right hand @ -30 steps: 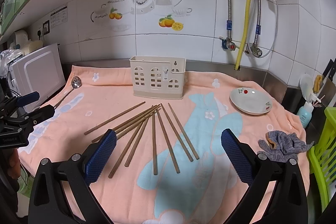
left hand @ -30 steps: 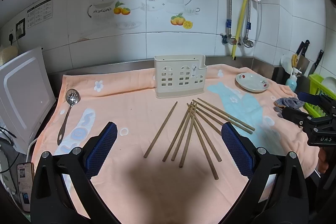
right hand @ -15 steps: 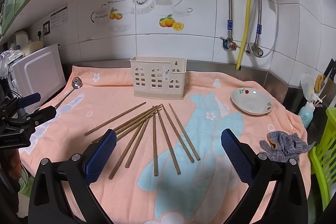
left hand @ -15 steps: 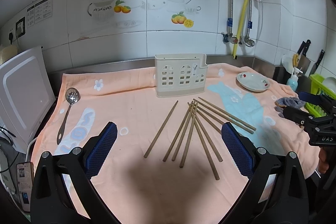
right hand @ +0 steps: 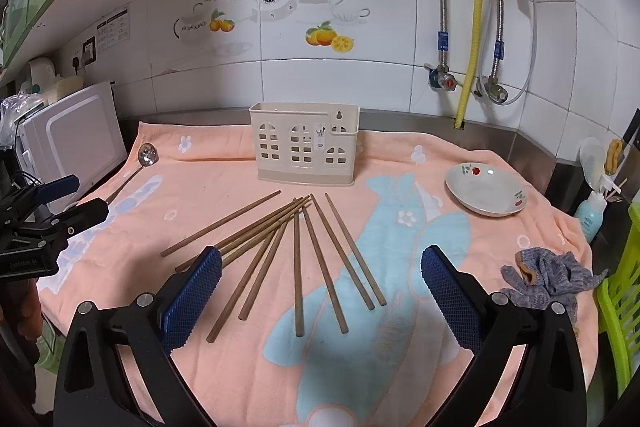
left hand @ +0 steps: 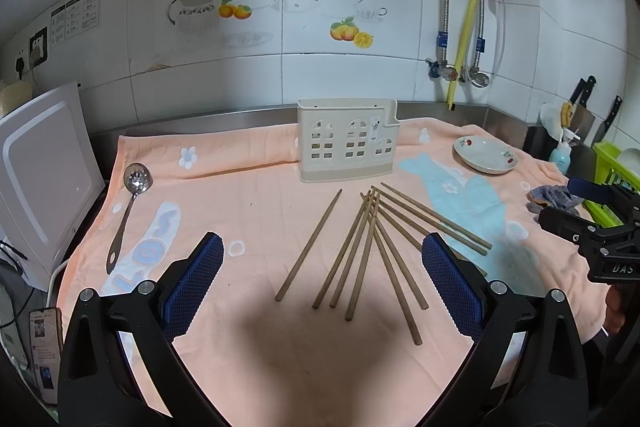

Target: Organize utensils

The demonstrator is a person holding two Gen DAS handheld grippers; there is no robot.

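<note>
Both tools empty, pads apart: left tool, right tool; right tool body at frame right reads "DAS"; wall notice upper left apparently illegible

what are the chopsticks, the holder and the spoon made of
Chopsticks: probably wood or bamboo, matte brown with no shine. Utensil holder: looks like moulded plastic, matte cream, with cut-out window holes. Slotted spoon: metal, likely stainless steel, as the perforated bowl reflects light brightly.
</note>
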